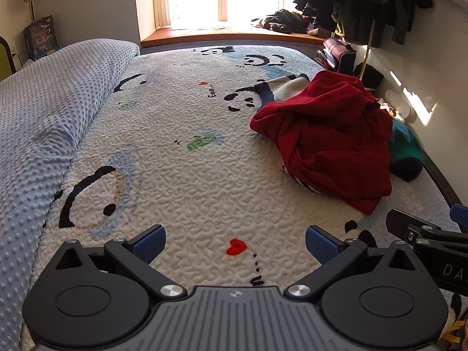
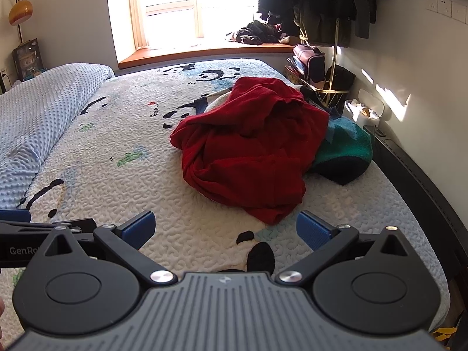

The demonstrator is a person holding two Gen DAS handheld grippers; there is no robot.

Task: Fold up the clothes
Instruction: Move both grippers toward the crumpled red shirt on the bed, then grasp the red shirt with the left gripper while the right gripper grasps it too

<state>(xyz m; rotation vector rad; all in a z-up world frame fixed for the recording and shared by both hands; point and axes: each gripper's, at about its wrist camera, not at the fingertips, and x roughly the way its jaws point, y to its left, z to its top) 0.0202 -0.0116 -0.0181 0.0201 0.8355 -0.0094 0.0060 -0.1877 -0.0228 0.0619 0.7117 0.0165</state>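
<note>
The left gripper point(image 1: 235, 241) has its jaws spread wide, and nothing is between the blue pads point(image 1: 149, 241); it hovers over the near part of the bed and points along it toward the far edge; the right gripper point(image 2: 225, 229) is spread wide in the same way, with empty blue pads point(image 2: 314, 229), and it points the same direction; the two grippers are side by side, near each other, each one showing at the edge of the other's view.
</note>
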